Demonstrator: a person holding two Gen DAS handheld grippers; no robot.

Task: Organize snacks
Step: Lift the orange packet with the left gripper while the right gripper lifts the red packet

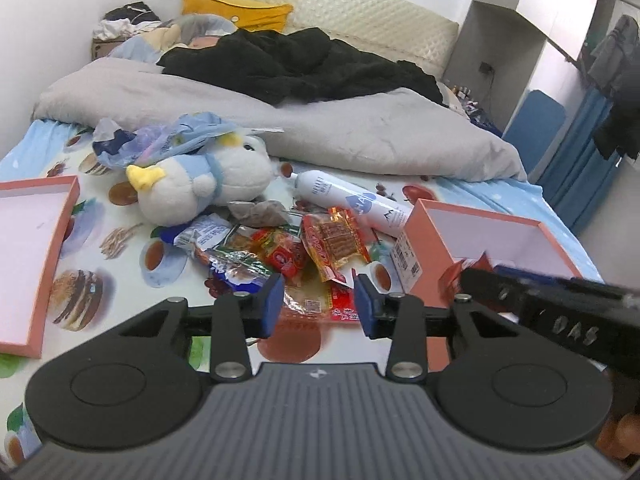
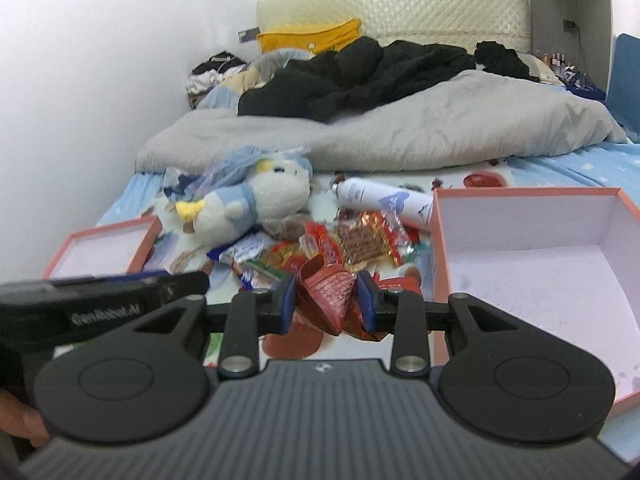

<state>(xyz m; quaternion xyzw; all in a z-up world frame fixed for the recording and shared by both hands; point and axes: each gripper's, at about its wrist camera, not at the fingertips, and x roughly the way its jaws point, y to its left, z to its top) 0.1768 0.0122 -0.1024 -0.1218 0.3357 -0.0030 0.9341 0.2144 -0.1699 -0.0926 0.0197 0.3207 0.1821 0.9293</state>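
A pile of snack packets (image 1: 280,252) lies on the patterned bed sheet, in red, orange, silver and blue wrappers; it shows in the right wrist view too (image 2: 320,244). My left gripper (image 1: 319,304) is open and empty just above the near edge of the pile. My right gripper (image 2: 326,304) is shut on a crumpled red snack packet (image 2: 328,300), held left of the large pink box (image 2: 540,280). That box shows in the left wrist view (image 1: 432,240), with the right gripper's body over its near corner.
A pink box lid (image 1: 28,256) lies at the left. A white and blue plush toy (image 1: 200,184), a white spray bottle (image 1: 352,200) and a blue plastic bag (image 1: 160,140) sit behind the pile. A grey duvet (image 1: 360,120) and black clothes (image 1: 300,64) cover the far bed.
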